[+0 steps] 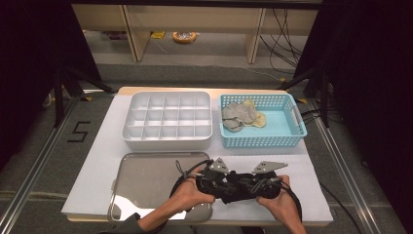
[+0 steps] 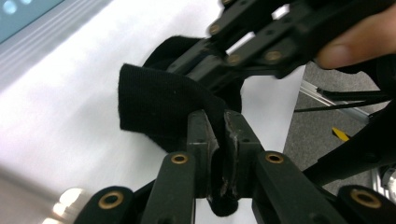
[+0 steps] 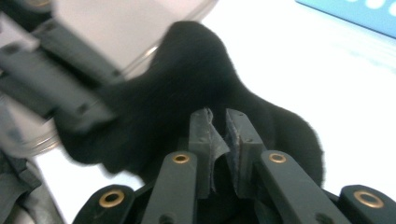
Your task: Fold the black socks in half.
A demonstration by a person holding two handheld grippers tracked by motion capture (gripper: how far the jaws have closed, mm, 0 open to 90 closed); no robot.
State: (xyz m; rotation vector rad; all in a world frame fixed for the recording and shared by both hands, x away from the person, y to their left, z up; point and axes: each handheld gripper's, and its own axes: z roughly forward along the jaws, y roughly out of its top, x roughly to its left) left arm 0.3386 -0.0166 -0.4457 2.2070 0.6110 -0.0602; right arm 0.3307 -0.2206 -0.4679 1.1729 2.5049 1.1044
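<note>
A lab-style recording room. A white-topped desk (image 1: 97, 161) stands between dark curtains (image 1: 29, 58), with loose cables (image 1: 285, 34) on the grey floor and wooden furniture legs (image 1: 131, 34) far behind.

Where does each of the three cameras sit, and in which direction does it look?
High view: above the person's side, looking forward and down at the table; both forearms and hands show.
Left gripper view: rides on the left gripper, looking along its jaws, shut on the black cloth; a fingertip shows.
Right gripper view: rides on the right gripper, jaws shut on the same cloth.
Shared: the black cloth and the white table surface.
</note>
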